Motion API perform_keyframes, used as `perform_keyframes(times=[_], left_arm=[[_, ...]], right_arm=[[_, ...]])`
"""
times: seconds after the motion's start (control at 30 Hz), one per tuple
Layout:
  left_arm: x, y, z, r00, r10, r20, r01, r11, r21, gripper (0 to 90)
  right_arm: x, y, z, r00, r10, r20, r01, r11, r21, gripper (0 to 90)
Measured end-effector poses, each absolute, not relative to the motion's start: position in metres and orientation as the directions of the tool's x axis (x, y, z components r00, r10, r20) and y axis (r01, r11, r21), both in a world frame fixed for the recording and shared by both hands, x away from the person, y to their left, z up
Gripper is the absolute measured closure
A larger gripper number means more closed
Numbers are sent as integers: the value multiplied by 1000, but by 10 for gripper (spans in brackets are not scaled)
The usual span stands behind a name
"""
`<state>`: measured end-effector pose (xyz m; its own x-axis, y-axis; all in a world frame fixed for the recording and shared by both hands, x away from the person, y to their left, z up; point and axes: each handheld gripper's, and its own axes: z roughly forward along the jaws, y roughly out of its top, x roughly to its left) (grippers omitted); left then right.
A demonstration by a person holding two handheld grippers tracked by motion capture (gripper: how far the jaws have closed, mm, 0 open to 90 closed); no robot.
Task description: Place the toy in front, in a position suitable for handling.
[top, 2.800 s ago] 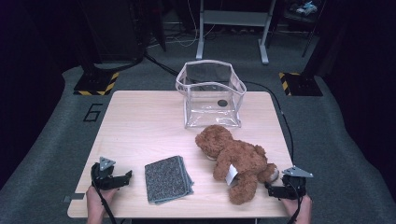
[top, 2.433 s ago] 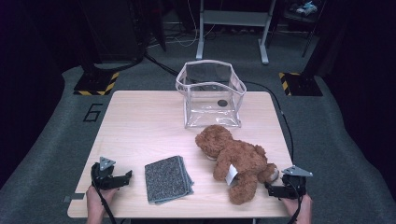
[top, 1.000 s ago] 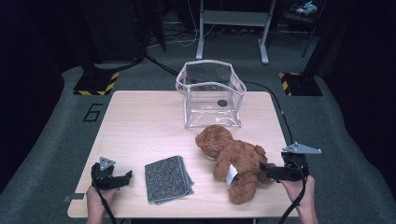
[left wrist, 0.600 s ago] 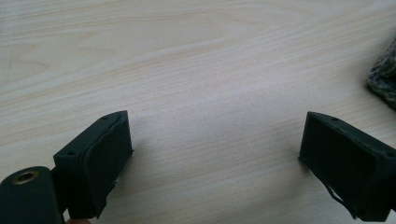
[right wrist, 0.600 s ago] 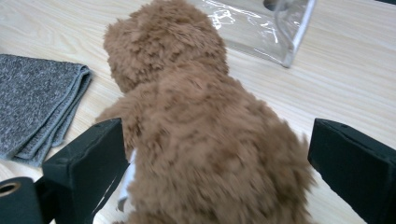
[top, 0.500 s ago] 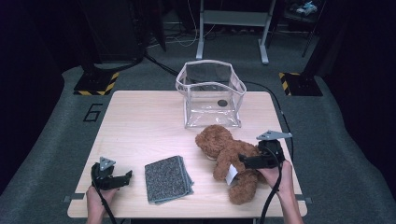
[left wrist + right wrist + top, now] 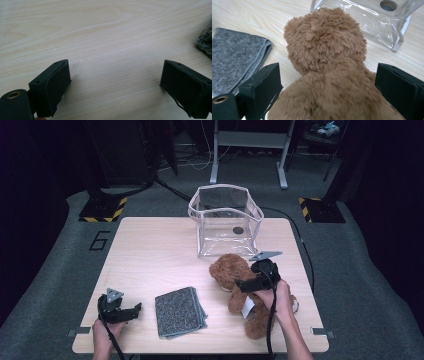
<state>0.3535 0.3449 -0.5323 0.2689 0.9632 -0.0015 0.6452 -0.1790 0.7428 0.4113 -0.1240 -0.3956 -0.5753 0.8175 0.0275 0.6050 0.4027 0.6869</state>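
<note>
A brown teddy bear [image 7: 235, 275] lies on the table's right half, head toward the clear bag. My right gripper [image 7: 241, 285] hovers over its torso, open, jaws on either side of the bear's body [image 7: 329, 82] just below the head. A folded grey cloth [image 7: 180, 311] lies near the front edge; its corner [image 7: 234, 62] appears left of the bear. My left gripper [image 7: 131, 311] rests open at the front left, with bare wood between its jaws [image 7: 115, 82]. A clear plastic bag [image 7: 226, 220] stands open at the table's back centre.
The wooden table [image 7: 150, 255] has bare room across its left and middle. A dark round spot [image 7: 238, 230] shows on the bag's wall. Cables trail off the table's right edge and across the grey floor behind. The cloth's edge [image 7: 205, 40] lies right of the left gripper.
My right gripper has risen from the table's front right corner and moved left and forward over the bear's torso. The left gripper, cloth, bear and bag have stayed put.
</note>
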Motion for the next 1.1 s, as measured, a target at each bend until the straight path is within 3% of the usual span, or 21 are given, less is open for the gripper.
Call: perform_keyframes(times=[0.63,0.73,0.87,0.93,1.1], left_arm=[[353,345,-532,274,962,4,648,-188,739,88],[353,345,-532,274,962,3,648,-187,738,88],[353,346,-532,275,961,4,647,-189,739,88],[353,345,-532,274,962,3,648,-187,738,88],[353,346,-532,275,961,4,648,-189,738,88]], right_arm=[[442,-70,-417,-527,850,-13,662,420,621,272],[445,-65,-429,-485,871,-81,664,426,614,345],[446,-66,-433,-471,878,-89,664,419,619,441],[445,-68,-436,-471,876,-101,657,426,622,567],[444,-73,-437,-469,879,-90,649,412,640,672]])
